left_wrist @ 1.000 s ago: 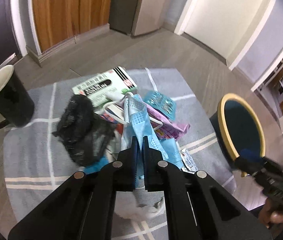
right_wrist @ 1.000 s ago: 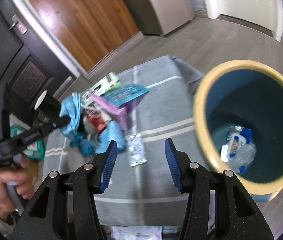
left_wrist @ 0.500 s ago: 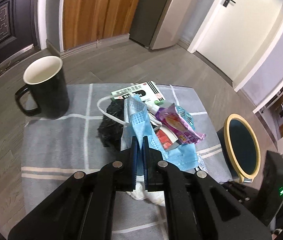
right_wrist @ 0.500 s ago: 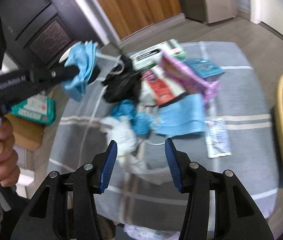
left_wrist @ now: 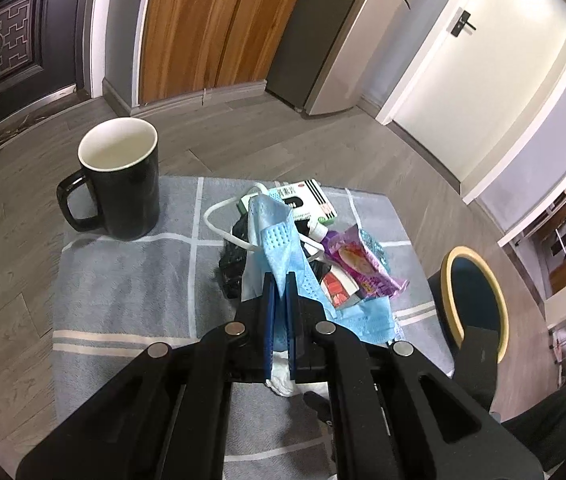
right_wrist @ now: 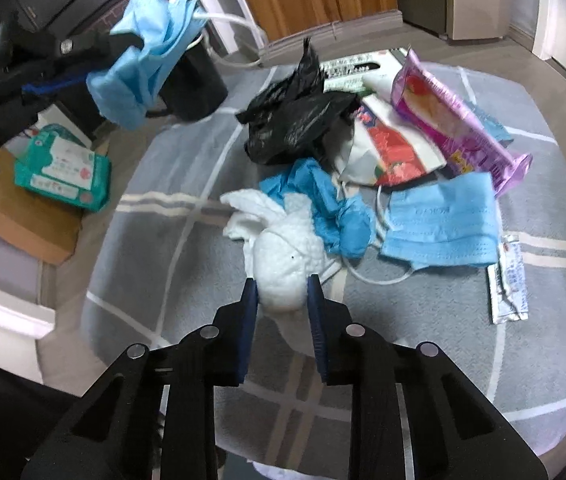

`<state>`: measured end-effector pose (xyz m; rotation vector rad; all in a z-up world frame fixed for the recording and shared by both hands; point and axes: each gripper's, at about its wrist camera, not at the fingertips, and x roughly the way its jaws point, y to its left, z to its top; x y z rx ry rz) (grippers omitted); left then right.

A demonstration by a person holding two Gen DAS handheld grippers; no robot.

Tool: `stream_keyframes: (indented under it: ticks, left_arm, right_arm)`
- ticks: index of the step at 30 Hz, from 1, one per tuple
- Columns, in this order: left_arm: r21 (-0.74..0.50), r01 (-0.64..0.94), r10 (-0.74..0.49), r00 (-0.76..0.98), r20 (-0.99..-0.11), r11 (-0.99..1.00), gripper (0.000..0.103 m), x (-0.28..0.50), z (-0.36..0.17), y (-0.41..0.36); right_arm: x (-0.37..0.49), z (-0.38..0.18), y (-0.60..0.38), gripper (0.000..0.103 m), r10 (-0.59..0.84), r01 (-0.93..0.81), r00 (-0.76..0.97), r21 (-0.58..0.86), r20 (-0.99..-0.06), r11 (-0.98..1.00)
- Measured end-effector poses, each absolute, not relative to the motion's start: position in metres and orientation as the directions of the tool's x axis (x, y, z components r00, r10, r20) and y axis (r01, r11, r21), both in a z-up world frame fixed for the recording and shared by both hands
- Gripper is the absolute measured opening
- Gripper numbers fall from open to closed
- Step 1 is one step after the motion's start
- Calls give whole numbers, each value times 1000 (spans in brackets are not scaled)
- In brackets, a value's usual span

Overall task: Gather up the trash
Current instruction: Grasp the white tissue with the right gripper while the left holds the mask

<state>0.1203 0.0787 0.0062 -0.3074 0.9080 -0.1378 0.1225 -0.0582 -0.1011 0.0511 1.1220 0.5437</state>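
Note:
My left gripper (left_wrist: 280, 280) is shut on a blue face mask (left_wrist: 273, 232) and holds it above the trash pile; the mask also shows in the right wrist view (right_wrist: 147, 56) at upper left. My right gripper (right_wrist: 281, 280) is open with its fingers on either side of a crumpled white tissue (right_wrist: 279, 240) on the grey cloth. The pile holds a black plastic bag (right_wrist: 295, 116), a second blue mask (right_wrist: 443, 224), a purple snack wrapper (right_wrist: 451, 120) and a blue glove (right_wrist: 323, 200). The blue bin with a yellow rim (left_wrist: 479, 300) stands at the right.
A black mug (left_wrist: 119, 180) stands at the cloth's far left corner. A green and white box (left_wrist: 307, 200) lies behind the pile. A flat sachet (right_wrist: 509, 276) lies at the cloth's right. A wipes pack (right_wrist: 63, 168) sits on a cardboard box (right_wrist: 23, 220) to the left.
My left gripper has lifted the blue mask up and away from the pile. My right gripper has swung from the bin to the pile and now straddles the white tissue.

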Motion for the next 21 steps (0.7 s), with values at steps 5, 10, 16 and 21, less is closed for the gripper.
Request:
stream_keyframes:
  ticks: [5, 10, 16, 21]
  left_arm:
    - [-330, -6, -253, 627, -737, 944, 4, 123, 15, 77]
    - [-323, 7, -255, 632, -732, 946, 4, 124, 19, 70]
    - [-317, 23, -260, 628, -733, 948, 4, 125, 21, 59]
    - [-311, 55, -277, 623, -732, 949, 4, 129, 22, 42]
  right_arm:
    - [124, -76, -71, 26, 480, -392, 367, 335, -797, 857]
    - [127, -52, -94, 26, 503, -386, 420, 352, -756, 852]
    - [133, -38, -144, 26, 471, -320, 496, 351, -729, 880]
    - [134, -32, -203, 26, 421, -221, 561, 361, -713, 906]
